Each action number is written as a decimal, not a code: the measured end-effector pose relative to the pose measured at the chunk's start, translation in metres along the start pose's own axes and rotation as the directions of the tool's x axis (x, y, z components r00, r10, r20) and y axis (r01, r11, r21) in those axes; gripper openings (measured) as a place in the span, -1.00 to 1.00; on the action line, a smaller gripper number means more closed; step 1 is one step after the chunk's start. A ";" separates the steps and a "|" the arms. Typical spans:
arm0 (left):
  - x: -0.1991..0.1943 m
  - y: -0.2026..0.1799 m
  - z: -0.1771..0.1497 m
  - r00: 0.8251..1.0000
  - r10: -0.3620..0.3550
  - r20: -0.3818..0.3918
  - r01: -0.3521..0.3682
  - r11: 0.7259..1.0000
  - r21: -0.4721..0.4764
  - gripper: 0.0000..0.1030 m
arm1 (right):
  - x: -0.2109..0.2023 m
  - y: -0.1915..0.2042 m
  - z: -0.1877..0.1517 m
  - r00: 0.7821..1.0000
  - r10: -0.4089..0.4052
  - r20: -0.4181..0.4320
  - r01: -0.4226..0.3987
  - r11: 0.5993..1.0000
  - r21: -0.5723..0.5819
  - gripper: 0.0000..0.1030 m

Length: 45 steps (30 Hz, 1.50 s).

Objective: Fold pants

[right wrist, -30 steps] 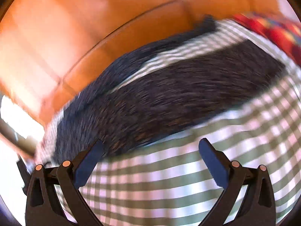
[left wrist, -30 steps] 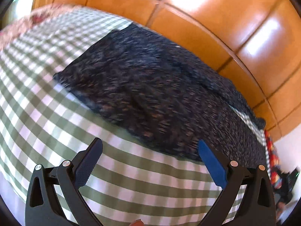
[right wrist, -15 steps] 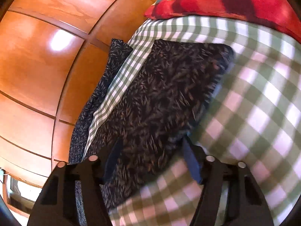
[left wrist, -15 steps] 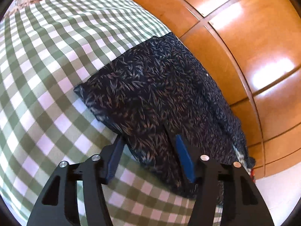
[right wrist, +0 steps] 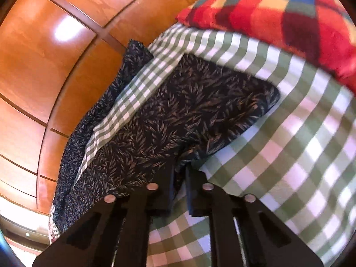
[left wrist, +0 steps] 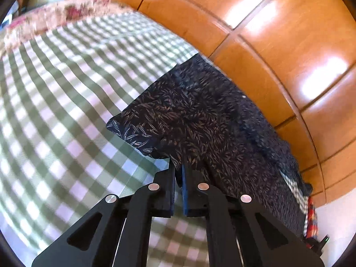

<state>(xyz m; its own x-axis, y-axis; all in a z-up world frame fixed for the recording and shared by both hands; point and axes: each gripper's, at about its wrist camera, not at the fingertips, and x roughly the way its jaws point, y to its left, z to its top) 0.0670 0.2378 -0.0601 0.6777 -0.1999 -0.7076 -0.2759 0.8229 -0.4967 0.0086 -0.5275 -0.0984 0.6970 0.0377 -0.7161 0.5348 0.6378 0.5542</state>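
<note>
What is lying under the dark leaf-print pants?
The pants lie on a green-and-white checked bedsheet, which shows all around them and in the gap between the legs. Whatever is directly beneath the fabric is covered.

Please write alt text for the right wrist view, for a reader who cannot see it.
The right tongs pinch the near edge of dark leaf-print pants lying on a green checked sheet. A red plaid blanket lies beyond, wooden panels at left.
</note>
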 end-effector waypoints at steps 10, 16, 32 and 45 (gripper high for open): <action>-0.027 0.020 -0.053 0.995 0.039 -0.089 -0.036 0.999 0.036 -0.93 | -0.059 -0.020 -0.017 0.998 -0.054 0.040 0.056 0.998 -0.042 -0.90; -0.036 0.034 -0.054 0.994 0.050 -0.097 -0.047 0.998 0.028 -0.67 | -0.068 -0.051 -0.036 0.994 -0.106 0.017 0.106 0.994 -0.002 -0.90; -0.025 0.074 -0.024 0.988 -0.114 -0.105 0.089 0.971 -0.222 0.17 | -0.098 0.085 -0.056 0.982 -0.052 0.183 0.116 0.927 -0.356 0.56; -0.015 0.067 -0.024 0.982 0.141 -0.122 -0.149 0.987 -0.061 -0.74 | 0.027 0.214 -0.170 0.965 0.130 -0.230 -0.240 0.796 -0.556 0.57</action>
<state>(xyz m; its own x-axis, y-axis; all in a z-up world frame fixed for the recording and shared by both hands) 0.0223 0.2831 -0.0943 0.5435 -0.1455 -0.8267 -0.4148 0.8096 -0.4152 0.0605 -0.2592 -0.0709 0.6323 0.2960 -0.7160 -0.0068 0.9262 0.3769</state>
